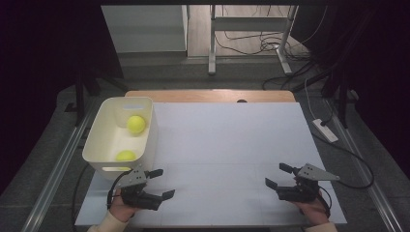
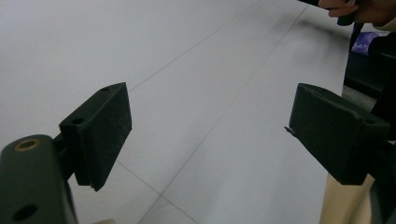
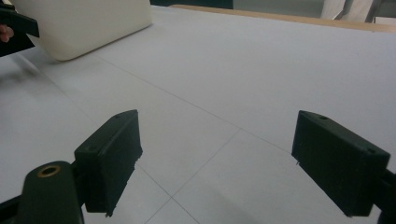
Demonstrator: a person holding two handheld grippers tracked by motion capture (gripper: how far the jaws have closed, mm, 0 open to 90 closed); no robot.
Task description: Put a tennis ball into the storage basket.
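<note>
My left tongs (image 1: 160, 183) spread wide and empty at the desk's (image 1: 232, 145) near-left corner, my right tongs (image 1: 279, 176) wide and empty near the near-right corner, one white bin (image 1: 147, 140) on the left edge, two yellow-green balls (image 1: 136, 124) inside.

I see a white table (image 1: 232, 145) surface crossed by faint thin seam lines, with a light wood strip along its far edge. The bin (image 1: 103, 123) is cream white, and the two balls in it, one (image 1: 136, 124) and the other (image 1: 125, 155), are yellow-green. My left gripper (image 1: 159, 183) and right gripper (image 1: 276, 175) are black with grey top plates. The sleeve (image 1: 109, 223) is beige.
</note>
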